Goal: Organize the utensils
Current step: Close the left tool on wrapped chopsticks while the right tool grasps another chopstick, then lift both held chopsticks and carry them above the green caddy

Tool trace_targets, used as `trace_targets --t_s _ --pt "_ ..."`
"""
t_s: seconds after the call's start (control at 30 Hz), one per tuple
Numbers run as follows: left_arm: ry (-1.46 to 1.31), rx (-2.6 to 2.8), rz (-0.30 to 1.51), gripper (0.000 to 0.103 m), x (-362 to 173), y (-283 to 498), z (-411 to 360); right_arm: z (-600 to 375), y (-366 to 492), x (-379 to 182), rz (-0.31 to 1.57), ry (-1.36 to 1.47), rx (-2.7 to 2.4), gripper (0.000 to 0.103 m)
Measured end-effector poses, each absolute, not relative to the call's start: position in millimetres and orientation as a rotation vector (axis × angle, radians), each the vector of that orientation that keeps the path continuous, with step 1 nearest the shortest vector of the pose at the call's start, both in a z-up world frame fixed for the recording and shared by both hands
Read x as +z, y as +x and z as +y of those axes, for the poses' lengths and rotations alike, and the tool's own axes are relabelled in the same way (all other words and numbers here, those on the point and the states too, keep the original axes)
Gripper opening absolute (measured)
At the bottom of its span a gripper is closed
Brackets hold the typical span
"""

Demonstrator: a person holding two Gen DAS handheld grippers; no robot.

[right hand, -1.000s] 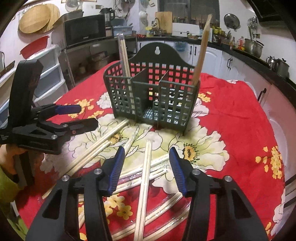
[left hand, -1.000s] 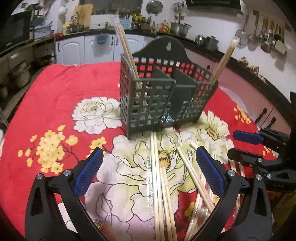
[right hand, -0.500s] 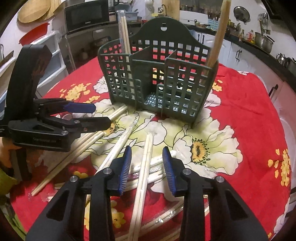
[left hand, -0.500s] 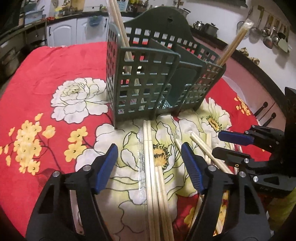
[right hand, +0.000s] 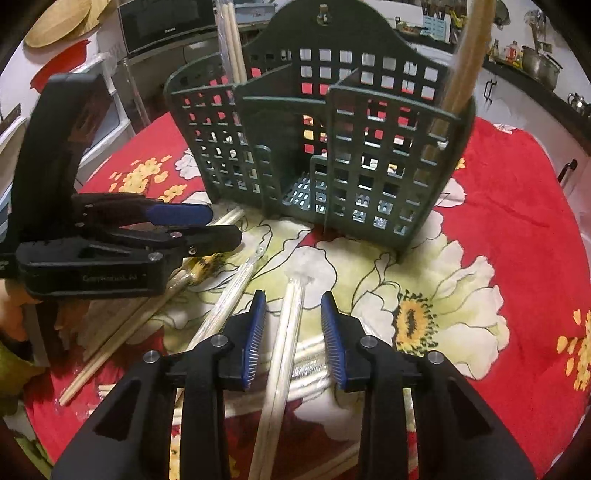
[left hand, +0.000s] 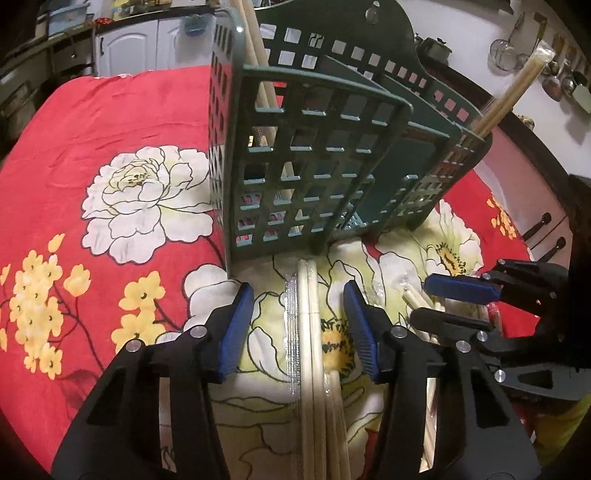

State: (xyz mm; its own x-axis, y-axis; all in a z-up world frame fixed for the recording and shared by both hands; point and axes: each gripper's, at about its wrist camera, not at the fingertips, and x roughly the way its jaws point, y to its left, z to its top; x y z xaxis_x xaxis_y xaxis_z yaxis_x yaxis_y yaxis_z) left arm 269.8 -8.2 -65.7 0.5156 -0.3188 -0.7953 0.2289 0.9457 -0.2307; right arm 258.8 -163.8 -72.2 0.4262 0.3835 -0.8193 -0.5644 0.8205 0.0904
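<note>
A dark green slotted utensil holder point(left hand: 314, 155) point(right hand: 332, 140) stands on the red flowered tablecloth point(left hand: 110, 129), with chopstick pairs upright in its left point(left hand: 258, 48) and right point(left hand: 517, 96) compartments. Several wrapped chopstick pairs lie loose in front of it. My left gripper point(left hand: 299, 325) is open, its jaws either side of one wrapped pair point(left hand: 308, 350) close to the cloth. My right gripper point(right hand: 293, 336) is open, straddling another wrapped pair point(right hand: 284, 354). Each gripper also shows in the other's view, the right one point(left hand: 458, 299) and the left one point(right hand: 207, 225).
More loose chopsticks point(right hand: 122, 332) lie at the left of the right wrist view. Kitchen counters, white cabinets point(left hand: 125, 51) and hanging pots ring the table. A microwave point(right hand: 166, 22) sits behind on the left.
Both grippers have moved forward and down toward the holder and the chopsticks. Both jaws have narrowed around a wrapped pair each.
</note>
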Motion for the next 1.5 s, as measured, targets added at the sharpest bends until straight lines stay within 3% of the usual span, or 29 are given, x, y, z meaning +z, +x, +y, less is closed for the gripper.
trace_targets --t_s 0.27,0.5,0.77,1.5 --pt "-0.085 -0.316 0.981 0.032 -69.8 277.0 -15.0 -163.6 276.8 -77.7 1.023 -0.158 0.612 0.028" --pt "-0.105 -0.31 0.988 0.016 -69.1 279.3 3.5 -164.0 282.3 -78.0 1.042 -0.148 0.61 0.013" --pt "-0.17 -0.322 1.0 0.004 -67.6 276.6 23.3 -149.2 270.5 -68.6 0.997 -0.137 0.625 0.011" --pt "-0.203 -0.406 0.74 0.003 33.1 217.1 40.6 -168.7 209.1 19.0 0.717 -0.142 0.724 0.006"
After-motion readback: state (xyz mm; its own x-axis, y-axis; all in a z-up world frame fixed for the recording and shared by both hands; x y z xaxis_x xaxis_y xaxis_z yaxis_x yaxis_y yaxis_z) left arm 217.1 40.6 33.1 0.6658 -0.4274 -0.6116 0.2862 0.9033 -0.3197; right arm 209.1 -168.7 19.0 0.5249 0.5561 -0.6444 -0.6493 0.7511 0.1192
